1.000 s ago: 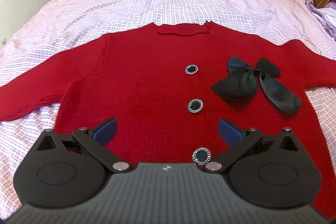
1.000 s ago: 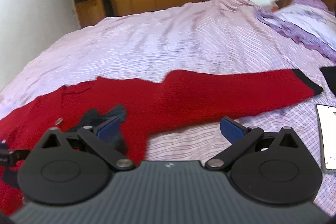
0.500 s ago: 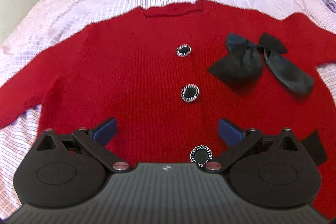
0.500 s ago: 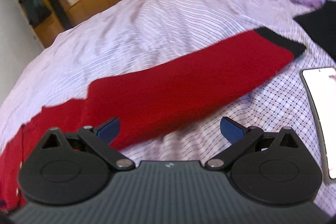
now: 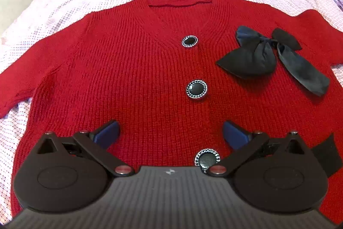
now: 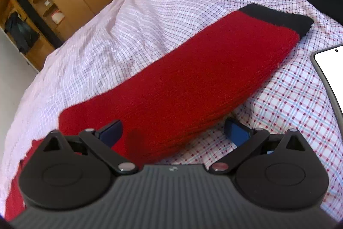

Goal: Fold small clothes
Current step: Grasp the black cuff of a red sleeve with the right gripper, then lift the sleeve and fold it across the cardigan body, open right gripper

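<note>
Three buttons (image 5: 196, 89), one bow (image 5: 268, 57), one red cardigan (image 5: 128, 78).

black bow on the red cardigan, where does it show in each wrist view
Left wrist: the black bow lies on the red cardigan, upper right of the picture, right of the top two buttons.
Right wrist: not in view; only the cardigan's sleeve with its black cuff shows.
Shared landmark: the red cardigan itself on the checked bedsheet.

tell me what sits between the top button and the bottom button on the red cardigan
One more button, the middle button, on bare red knit; left wrist view shows the top button, bottom button and cardigan.
</note>
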`<control>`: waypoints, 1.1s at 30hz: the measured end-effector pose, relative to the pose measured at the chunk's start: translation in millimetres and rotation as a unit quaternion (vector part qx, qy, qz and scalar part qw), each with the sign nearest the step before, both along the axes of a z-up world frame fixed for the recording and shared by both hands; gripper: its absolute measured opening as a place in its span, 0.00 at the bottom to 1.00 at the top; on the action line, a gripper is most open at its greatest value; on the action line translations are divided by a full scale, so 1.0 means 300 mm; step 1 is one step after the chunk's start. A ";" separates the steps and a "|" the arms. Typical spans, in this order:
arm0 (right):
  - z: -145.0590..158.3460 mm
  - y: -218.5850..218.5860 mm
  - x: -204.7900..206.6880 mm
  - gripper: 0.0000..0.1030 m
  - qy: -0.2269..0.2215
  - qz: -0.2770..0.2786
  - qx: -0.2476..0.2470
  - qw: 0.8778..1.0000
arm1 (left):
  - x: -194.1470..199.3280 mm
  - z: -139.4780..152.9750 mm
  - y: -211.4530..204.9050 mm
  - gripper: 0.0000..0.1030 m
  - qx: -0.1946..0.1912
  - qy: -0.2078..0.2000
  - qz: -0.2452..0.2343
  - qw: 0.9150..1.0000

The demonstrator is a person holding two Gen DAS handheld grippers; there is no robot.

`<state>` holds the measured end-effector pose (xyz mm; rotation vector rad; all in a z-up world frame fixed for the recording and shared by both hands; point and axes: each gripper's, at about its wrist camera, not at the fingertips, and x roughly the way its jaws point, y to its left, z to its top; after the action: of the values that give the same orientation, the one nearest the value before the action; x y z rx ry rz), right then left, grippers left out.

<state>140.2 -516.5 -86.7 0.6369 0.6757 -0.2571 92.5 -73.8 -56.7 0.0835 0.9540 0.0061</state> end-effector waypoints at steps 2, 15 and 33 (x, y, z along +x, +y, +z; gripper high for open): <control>-0.002 0.005 0.002 1.00 -0.001 0.000 -0.005 1.000 | 0.010 -0.008 -0.003 1.00 0.003 0.009 -0.008 1.000; 0.043 -0.167 -0.061 0.13 -0.090 -0.106 0.113 0.984 | 0.009 0.009 -0.014 1.00 -0.002 0.006 -0.011 1.000; 0.399 0.159 -0.222 0.13 -0.216 0.021 0.055 0.975 | -0.050 0.197 0.099 1.00 0.044 -0.044 -0.033 0.998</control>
<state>73.7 -468.9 32.8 0.7549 0.2855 -0.0364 77.4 -44.0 2.3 0.1946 0.8628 -0.0097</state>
